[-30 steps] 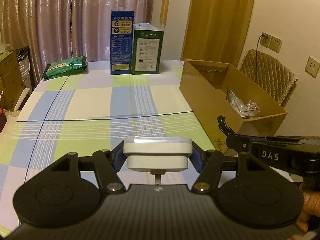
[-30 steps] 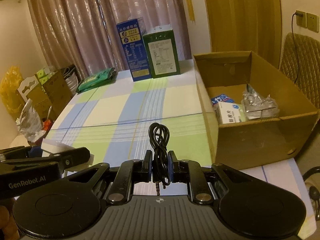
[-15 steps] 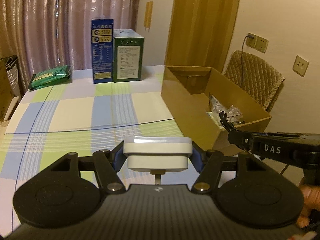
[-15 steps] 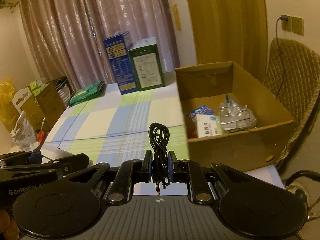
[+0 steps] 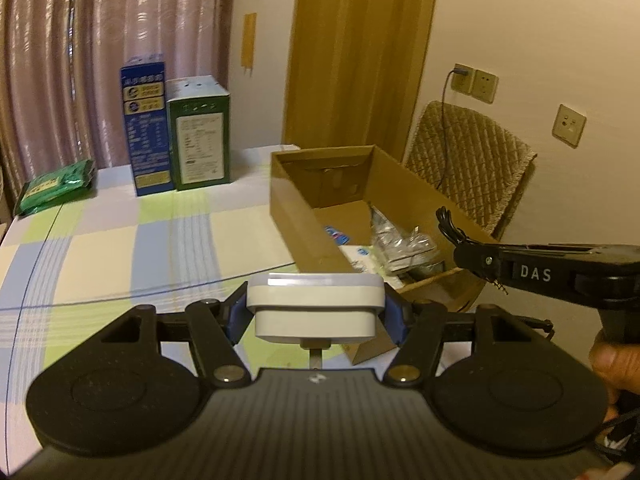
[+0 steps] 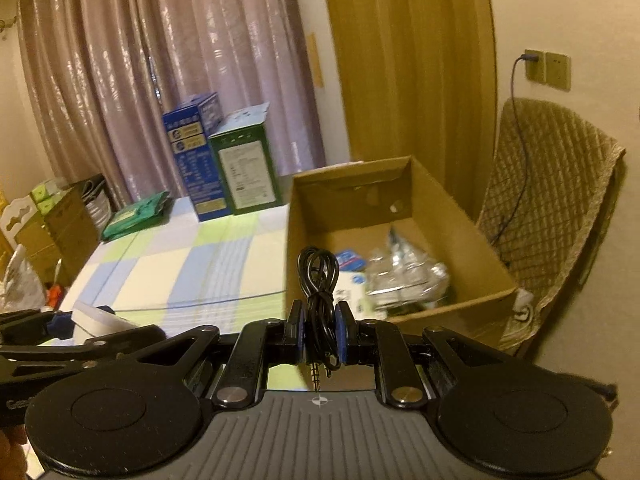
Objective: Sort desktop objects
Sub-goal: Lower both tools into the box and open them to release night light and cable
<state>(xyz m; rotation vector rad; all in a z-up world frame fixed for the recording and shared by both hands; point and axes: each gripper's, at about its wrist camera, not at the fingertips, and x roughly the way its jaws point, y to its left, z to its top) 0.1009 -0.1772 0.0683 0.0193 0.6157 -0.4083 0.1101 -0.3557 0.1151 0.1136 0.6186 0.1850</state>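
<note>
White charger [image 5: 316,307] pinched flat in left hand-held gripper [image 5: 316,312], held above checkered bench [image 5: 120,248] near cardboard box [image 5: 296,216]. Coiled black audio cable [image 6: 318,280] clamped upright in right hand-held gripper [image 6: 320,336], plug hanging below, just before box's near wall. Inside box: crinkled clear packets [image 6: 404,276], white-blue cartons [image 6: 352,284].

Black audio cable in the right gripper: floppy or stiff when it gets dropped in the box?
Probably floppy: the black audio cable is a thin coiled bundle, its loops standing above the right gripper and plugs dangling below. Likely light, so it may snag on the pads. It should slump inside the cardboard box, not roll.
</note>
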